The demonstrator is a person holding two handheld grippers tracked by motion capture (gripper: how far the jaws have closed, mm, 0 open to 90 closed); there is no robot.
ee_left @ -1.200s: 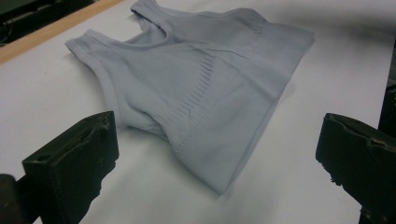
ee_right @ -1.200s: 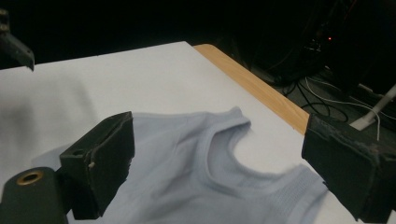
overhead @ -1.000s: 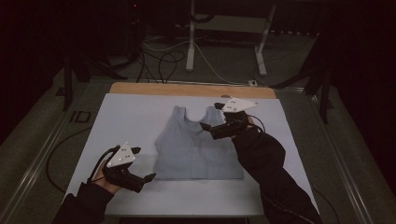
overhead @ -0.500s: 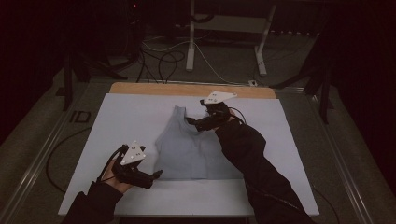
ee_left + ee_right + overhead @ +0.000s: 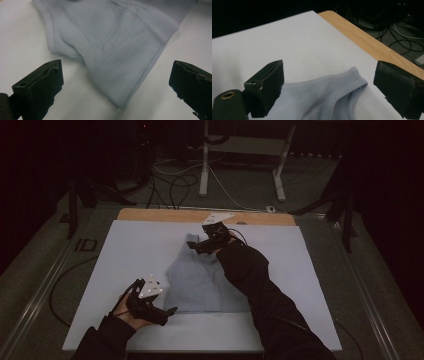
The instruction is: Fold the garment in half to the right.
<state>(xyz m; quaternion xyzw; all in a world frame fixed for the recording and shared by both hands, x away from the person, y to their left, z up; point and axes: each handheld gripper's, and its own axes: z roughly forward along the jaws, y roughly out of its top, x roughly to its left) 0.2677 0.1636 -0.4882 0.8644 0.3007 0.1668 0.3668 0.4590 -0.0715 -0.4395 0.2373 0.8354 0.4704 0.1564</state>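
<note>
From the high view, a pale grey-blue tank top lies flat on the white sheet covering the table. The left gripper sits just off the top's near left hem corner, while the right gripper reaches over the far left shoulder strap.

On to the left gripper view: the jaws stand wide apart, nothing between the pads, and the ribbed hem corner of the tank top lies right between them on the sheet.

The right gripper view: jaws spread wide again, with the shoulder strap lying below and between them, unpinched. The table's wooden edge runs beyond.
</note>
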